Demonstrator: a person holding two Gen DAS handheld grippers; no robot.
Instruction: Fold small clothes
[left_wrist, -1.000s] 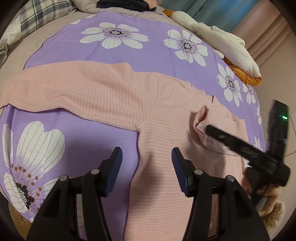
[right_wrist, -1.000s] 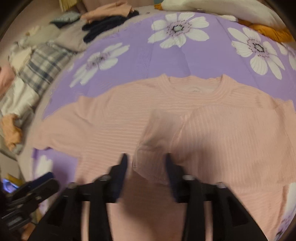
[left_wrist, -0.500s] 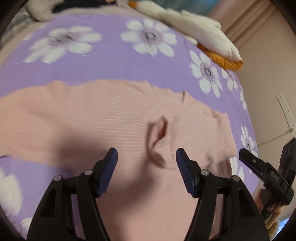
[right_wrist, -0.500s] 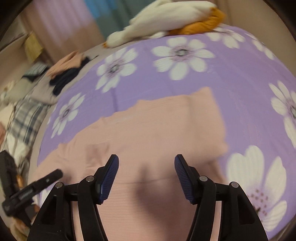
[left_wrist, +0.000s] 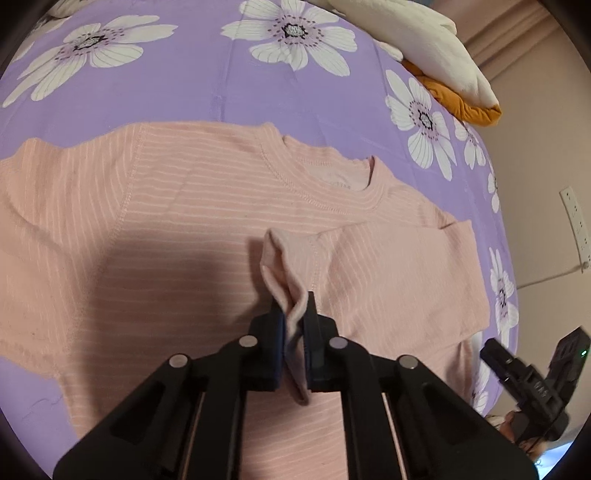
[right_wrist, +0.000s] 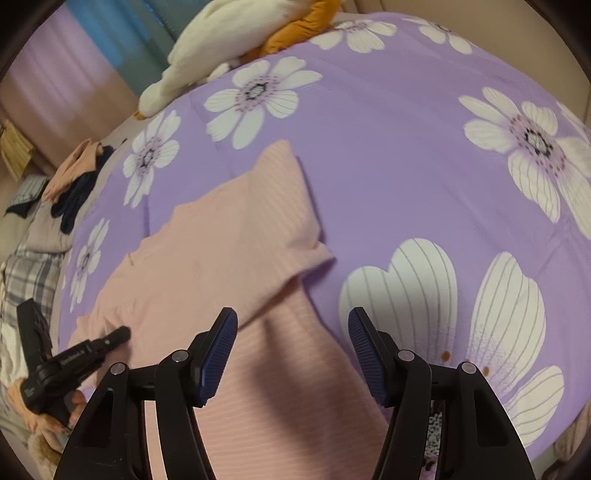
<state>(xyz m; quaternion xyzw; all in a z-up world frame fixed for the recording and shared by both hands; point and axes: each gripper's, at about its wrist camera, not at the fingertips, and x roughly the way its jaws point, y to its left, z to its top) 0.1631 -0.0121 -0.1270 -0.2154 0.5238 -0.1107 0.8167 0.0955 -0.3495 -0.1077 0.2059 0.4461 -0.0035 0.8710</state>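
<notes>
Cuff of the pink striped cotton top (left_wrist: 229, 236) sits pinched in left gripper (left_wrist: 294, 325) jaws, just closed; right gripper (right_wrist: 291, 354) hovers spread beside its hem.

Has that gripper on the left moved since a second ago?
Yes. The left gripper went rightward over the pink shirt, toward its collar, and has just closed on a cuff.

1. The pale pink long-sleeved shirt (left_wrist: 207, 221) is soft matt knit cloth with fine white stripes, raised stitched seams and a ribbed neckband.
2. The purple bedsheet printed with white flowers (left_wrist: 221, 74) is smooth woven cloth – matt, faintly creased.
3. The black left gripper (left_wrist: 294, 325) is matt moulded plastic with dull silver metal pins; its blue pads look ridged and rubbery.
4. The black right gripper (right_wrist: 291, 343) matches – its blue pads (right_wrist: 218, 350) finely ribbed.
5. The white and mustard plush pile (left_wrist: 436, 48) looks fleecy.
</notes>
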